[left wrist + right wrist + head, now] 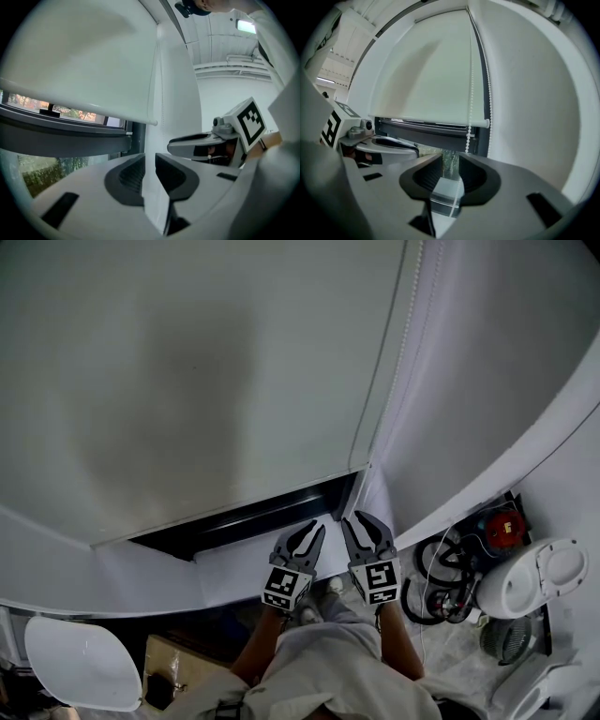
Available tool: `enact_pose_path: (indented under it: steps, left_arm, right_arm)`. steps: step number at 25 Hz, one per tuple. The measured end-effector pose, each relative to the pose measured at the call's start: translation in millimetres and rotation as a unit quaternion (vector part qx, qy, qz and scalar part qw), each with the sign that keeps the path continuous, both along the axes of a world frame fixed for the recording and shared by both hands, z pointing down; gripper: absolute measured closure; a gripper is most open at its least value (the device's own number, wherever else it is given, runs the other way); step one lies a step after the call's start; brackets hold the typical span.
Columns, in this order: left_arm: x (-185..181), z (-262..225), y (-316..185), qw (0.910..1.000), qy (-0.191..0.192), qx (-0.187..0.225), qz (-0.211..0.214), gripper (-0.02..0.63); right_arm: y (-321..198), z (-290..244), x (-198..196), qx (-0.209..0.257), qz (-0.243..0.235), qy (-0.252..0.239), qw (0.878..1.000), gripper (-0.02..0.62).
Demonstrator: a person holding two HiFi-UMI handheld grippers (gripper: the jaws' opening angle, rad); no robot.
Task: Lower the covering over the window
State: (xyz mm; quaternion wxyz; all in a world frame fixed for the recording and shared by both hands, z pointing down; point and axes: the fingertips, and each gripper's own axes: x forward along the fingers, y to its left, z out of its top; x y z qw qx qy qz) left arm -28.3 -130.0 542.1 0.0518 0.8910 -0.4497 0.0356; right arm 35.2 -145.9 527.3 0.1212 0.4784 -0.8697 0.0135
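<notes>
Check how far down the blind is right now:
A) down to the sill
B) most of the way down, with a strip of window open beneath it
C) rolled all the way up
B: the blind covers most of the opening, but a strip of window with trees behind it shows below its bottom bar.

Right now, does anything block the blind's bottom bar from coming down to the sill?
Nothing visible does. Below the bottom bar only the dark window frame and glass show; the bead chain hangs at its right end, running between the right gripper's open jaws.
</notes>
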Motion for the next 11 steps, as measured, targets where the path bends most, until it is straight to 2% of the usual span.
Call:
enact_pose_path:
  steps: [11]
  left_arm:
    - [-1,-22,0,0.9997,0.002,0.022,-0.003,0.546]
  right_arm:
    - [6,-28,1,0.027,-0.003,-0.010,1.000,0.499]
